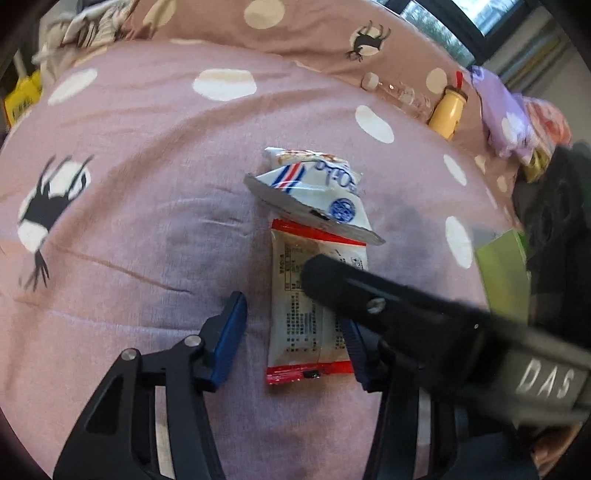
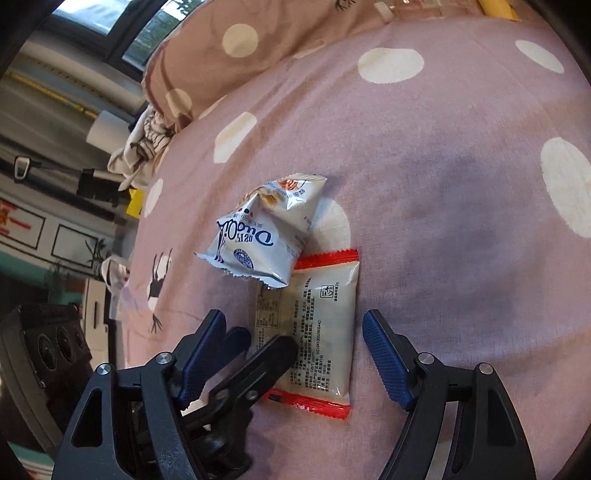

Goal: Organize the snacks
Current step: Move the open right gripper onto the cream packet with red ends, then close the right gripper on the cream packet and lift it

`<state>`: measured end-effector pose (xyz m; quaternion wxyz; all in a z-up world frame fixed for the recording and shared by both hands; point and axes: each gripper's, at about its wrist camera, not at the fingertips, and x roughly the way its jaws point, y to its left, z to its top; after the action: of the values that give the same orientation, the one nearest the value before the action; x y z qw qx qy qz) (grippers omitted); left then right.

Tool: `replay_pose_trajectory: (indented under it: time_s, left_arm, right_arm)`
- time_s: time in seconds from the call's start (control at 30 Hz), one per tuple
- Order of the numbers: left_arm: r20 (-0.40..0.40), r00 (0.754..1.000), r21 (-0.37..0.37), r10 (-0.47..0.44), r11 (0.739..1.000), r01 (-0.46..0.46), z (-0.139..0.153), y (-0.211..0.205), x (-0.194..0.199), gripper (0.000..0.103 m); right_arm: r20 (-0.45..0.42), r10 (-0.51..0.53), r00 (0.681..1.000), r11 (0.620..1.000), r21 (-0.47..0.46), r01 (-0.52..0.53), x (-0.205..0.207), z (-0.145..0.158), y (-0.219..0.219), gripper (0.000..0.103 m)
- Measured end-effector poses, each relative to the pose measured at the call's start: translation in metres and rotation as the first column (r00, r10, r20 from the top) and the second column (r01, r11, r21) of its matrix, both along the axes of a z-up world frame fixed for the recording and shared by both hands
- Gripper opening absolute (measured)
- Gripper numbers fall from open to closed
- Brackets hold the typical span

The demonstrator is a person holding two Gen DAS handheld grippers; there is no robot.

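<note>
Two snack packets are seen lying on a pink bed cover [image 1: 129, 206] with big white dots and little black deer on it. The first is a flat cream packet with red ends [image 1: 314, 317], and small black print is seen all over its back. It lies flat on the cover. The second is a crumpled white packet with blue letters and red and blue stripes [image 1: 314, 188], and its shiny torn edge is laid over the top end of the cream one, so the two are touching. The same pair is seen in the right wrist view, the cream packet [image 2: 314, 325] below and the white packet [image 2: 266, 236] above it and a little to the left. The left gripper [image 1: 291, 332] is set down around the cream packet, with one blue pad on each side. A thin gap is seen beside the left pad; the other pad is partly hidden, so it cannot be told if the packet is pressed. The right gripper [image 2: 291, 354] is held wide, with the cream packet lying between its blue fingers [image 2: 384, 354] and not touched by them. A yellow bottle with a red cap [image 1: 448, 110] is seen far back by a brown dotted pillow [image 1: 295, 33].
</note>
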<state>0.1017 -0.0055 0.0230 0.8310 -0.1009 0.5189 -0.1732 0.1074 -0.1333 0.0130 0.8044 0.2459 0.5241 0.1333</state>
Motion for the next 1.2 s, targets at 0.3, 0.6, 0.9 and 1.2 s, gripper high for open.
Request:
replay_pose_trajectory:
  time_s: [0.3, 0.6, 0.9, 1.2]
  left_arm:
    - [0.021, 0.999, 0.016, -0.032, 0.999, 0.031, 0.006, -0.007, -0.012, 0.034]
    - [0.135, 0.987, -0.008, -0.092, 0.996, 0.094, 0.041, -0.028, -0.033, 0.034]
    - [0.222, 0.959, -0.057, -0.176, 0.98, 0.193, 0.076, -0.05, -0.067, 0.034]
    - [0.305, 0.936, -0.049, -0.178, 0.978, 0.202, 0.113, -0.07, -0.079, 0.034]
  right_arm:
    - [0.024, -0.008, 1.0, 1.0, -0.018, 0.008, -0.007, 0.003, -0.001, 0.068]
    - [0.101, -0.091, 0.991, 0.996, 0.023, 0.089, -0.037, 0.035, -0.02, 0.068]
    - [0.173, -0.169, 0.97, 0.983, -0.045, 0.179, -0.081, 0.076, -0.038, 0.068]
    - [0.252, -0.159, 0.955, 0.978, -0.091, 0.187, -0.095, 0.113, -0.053, 0.068]
